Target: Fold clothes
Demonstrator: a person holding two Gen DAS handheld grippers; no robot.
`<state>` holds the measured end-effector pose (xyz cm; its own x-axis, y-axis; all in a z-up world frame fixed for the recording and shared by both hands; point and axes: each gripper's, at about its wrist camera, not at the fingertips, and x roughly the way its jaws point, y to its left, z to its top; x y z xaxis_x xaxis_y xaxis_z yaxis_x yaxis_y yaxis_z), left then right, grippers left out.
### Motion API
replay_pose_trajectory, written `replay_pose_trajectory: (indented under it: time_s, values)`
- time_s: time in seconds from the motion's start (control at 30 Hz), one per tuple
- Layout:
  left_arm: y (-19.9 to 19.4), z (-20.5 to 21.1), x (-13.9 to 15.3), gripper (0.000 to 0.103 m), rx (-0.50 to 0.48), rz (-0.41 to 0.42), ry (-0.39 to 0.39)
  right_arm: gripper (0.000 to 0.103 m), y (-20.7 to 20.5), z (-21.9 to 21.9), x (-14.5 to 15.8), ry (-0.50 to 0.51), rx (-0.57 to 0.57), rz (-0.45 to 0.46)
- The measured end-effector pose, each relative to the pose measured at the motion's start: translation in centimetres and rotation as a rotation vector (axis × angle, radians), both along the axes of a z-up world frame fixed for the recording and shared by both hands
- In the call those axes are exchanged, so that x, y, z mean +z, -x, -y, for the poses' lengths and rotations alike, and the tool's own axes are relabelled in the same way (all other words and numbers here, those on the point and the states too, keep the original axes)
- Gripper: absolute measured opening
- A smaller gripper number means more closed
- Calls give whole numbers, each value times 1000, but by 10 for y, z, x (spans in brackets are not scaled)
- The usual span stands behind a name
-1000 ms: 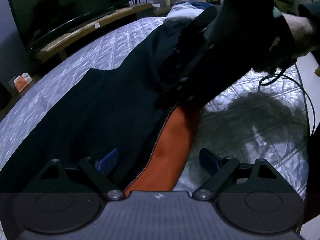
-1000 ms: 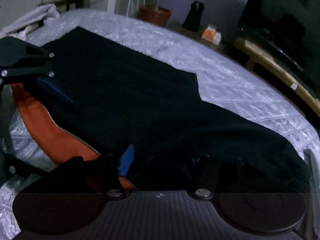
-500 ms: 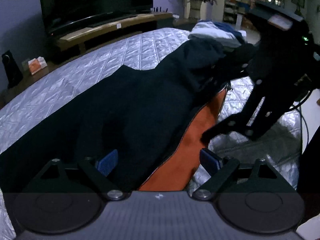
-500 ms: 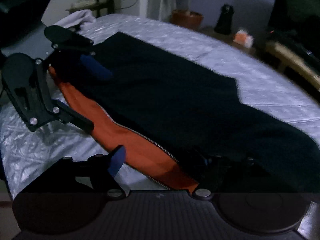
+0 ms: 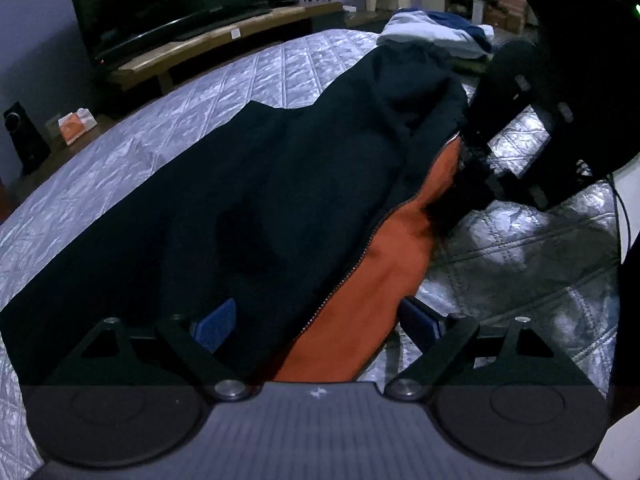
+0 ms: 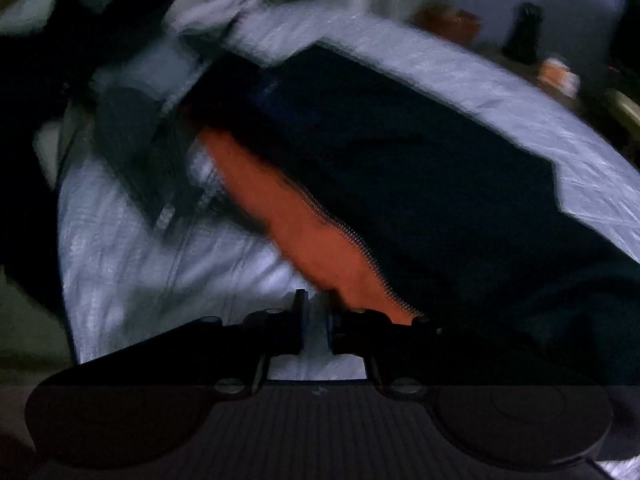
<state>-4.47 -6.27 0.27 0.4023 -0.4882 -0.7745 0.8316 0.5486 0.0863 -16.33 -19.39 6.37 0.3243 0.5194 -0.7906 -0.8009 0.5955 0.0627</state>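
Observation:
A dark navy jacket (image 5: 280, 200) with an orange lining (image 5: 380, 280) and an open zip lies lengthwise on a silver quilted bed cover (image 5: 160, 140). My left gripper (image 5: 316, 324) is open wide near one end of the jacket. The zip edge lies loosely between its blue pads (image 5: 212, 326), which do not press on it. My right gripper (image 5: 452, 208) sits at the far end by the orange edge. In the blurred right wrist view, the right gripper (image 6: 316, 320) has its jaws closing to a narrow gap. Only bed cover shows in that gap, and the orange lining (image 6: 304, 232) lies just beside it.
A pile of folded clothes (image 5: 436, 34) sits at the far end of the bed. Beyond the bed stand a television (image 5: 180, 0) on a wooden bench (image 5: 224, 40), a speaker (image 5: 24, 136) and an orange tissue box (image 5: 76, 124). A cable (image 5: 620, 208) hangs at the right edge.
The right gripper's jaws have gone from wide apart to nearly together, and its view has swung towards the jacket's orange edge. The left gripper's jaws stay wide, and its view has shifted a little.

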Motion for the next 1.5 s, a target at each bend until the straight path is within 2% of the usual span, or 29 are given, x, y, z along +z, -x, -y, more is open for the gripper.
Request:
replay_pose_trajectory:
  time_s: [0.03,0.1,0.17,0.23,0.27,0.3,0.33,0.4,0.47,0.57,0.7,0.77,0.87,1.03,1.07,1.1,1.13,1.27,1.37,1.5]
  values:
    - [0,1,0,87,-5,-1,0,17,-5,4,5,-42,-46,28]
    - [1,2,0,87,-12,-2,-4,24,-12,1,11,-48,-97,103]
    - [1,2,-1,87,-14,-3,-7,28,-14,-17,6,38,-37,169]
    - [1,0,0,87,-8,-2,-5,42,-9,-40,-7,145,69,222]
    - [1,-1,1,87,-4,-1,-3,56,-7,-47,-13,188,103,241]
    - [1,-2,2,87,0,-1,-2,63,-4,-50,-14,189,118,269]
    - [1,-2,2,87,1,0,-1,65,-2,-53,-16,190,132,296]
    - [2,-2,2,87,5,0,-2,66,-9,-55,-15,174,103,271]
    - [3,-2,2,87,3,2,-3,65,-14,-56,-15,162,81,258]
    - [4,-3,3,87,5,3,2,57,-15,-58,-13,141,67,268]
    - [4,-5,1,87,7,3,-3,56,-20,-46,-1,41,-17,260]
    - [5,-6,2,87,8,4,-7,56,-19,-47,-2,58,0,247]
    - [7,-9,5,87,11,7,-6,56,-14,-62,-15,175,102,289]
    - [8,-14,7,86,21,16,-12,59,-8,-78,-18,208,182,363]
    - [8,-14,7,87,25,14,-13,52,-8,-82,-19,214,197,373]
    - [8,-15,7,87,29,13,-14,31,-10,-85,-19,216,198,359]
    - [8,-16,8,87,29,12,-12,24,-12,-88,-18,218,200,347]
    - [10,-20,9,87,20,39,-22,18,-16,-84,-14,154,180,320]
    - [15,-24,10,87,17,94,-46,17,-23,-74,-3,76,111,275]
    - [11,-27,20,86,57,143,-8,17,-31,-67,10,7,64,241]
